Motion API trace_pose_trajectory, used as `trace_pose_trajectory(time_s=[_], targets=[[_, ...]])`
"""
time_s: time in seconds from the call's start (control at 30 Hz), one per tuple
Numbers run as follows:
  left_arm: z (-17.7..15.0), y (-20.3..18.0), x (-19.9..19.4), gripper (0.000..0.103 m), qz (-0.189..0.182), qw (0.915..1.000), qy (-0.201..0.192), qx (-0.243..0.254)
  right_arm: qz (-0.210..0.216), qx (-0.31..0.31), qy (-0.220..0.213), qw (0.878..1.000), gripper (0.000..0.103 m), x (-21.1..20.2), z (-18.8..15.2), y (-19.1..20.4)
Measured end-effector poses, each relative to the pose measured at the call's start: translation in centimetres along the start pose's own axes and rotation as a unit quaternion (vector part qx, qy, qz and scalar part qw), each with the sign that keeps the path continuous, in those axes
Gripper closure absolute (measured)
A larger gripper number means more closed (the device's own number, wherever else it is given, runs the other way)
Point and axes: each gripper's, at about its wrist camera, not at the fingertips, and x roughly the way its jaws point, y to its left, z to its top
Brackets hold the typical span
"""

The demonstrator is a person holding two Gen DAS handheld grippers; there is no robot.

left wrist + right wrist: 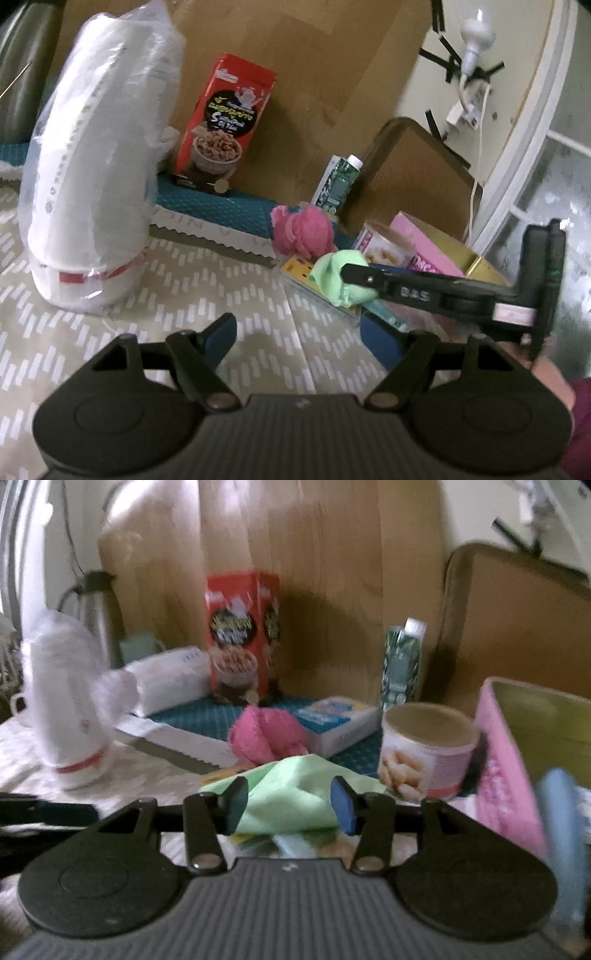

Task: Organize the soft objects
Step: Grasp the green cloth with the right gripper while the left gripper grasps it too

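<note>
A light green cloth (291,794) lies crumpled between the fingers of my right gripper (290,805), whose blue pads sit on either side of it, jaws partly closed around it. In the left wrist view the same cloth (334,277) bulges around the right gripper's black fingers. A pink fluffy cloth (303,232) lies just behind it, also in the right wrist view (264,740). My left gripper (306,332) is open and empty, low over the patterned tablecloth (184,295); only its left blue pad (221,336) shows clearly.
A bagged stack of white cups (96,177) stands left. A red cereal box (225,122), a green carton (338,177), a biscuit tin (428,749), a pink box (517,760) and a white-blue pack (332,720) crowd the back and right. A wooden board stands behind.
</note>
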Motion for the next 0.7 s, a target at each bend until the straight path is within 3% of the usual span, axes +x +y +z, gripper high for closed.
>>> trace_pose_trajectory(time_s=[0.03,0.07,0.17,0.27,0.33,0.43,0.53,0.63,0.7], targets=[[0.0,0.2,-0.1,0.027,-0.003,1.0000,-0.003,-0.007,-0.005,-0.001,0.003,1.000,0.070,0.4,0.1,0.0],[0.1,0.5,-0.2,0.027,-0.008,0.9998,-0.007,-0.016,-0.016,0.001,-0.006,1.000,0.097,0.2,0.3,-0.1],[0.2,1.2,-0.3,0.027,-0.018,0.9991,-0.010,-0.036,-0.004,0.045,-0.059,0.997,0.098,-2.6,1.2,-0.7],[0.3,1.7,-0.5,0.027,-0.032,0.9982,-0.014,-0.049,0.008,0.039,-0.119,0.992,0.098,-7.6,1.2,-0.1],[0.3,2.0,-0.7,0.027,-0.043,0.9973,-0.021,-0.056,0.039,0.030,-0.127,0.991,0.098,-10.2,0.5,0.6],[0.2,2.3,-0.9,0.028,-0.060,0.9957,-0.017,-0.068,0.068,-0.016,-0.106,0.992,0.097,-12.7,-1.9,2.8],[0.0,2.1,-1.5,0.035,-0.070,0.9947,-0.005,-0.075,0.080,-0.082,-0.051,0.992,0.097,-12.6,-4.9,6.1],[-0.5,1.7,-1.8,0.042,-0.088,0.9918,0.028,-0.088,0.095,-0.135,0.004,0.986,0.097,-11.7,-7.5,8.7],[-0.9,1.0,-1.9,0.045,-0.090,0.9908,0.055,-0.085,0.110,-0.134,0.023,0.985,0.091,-11.2,-8.2,9.4]])
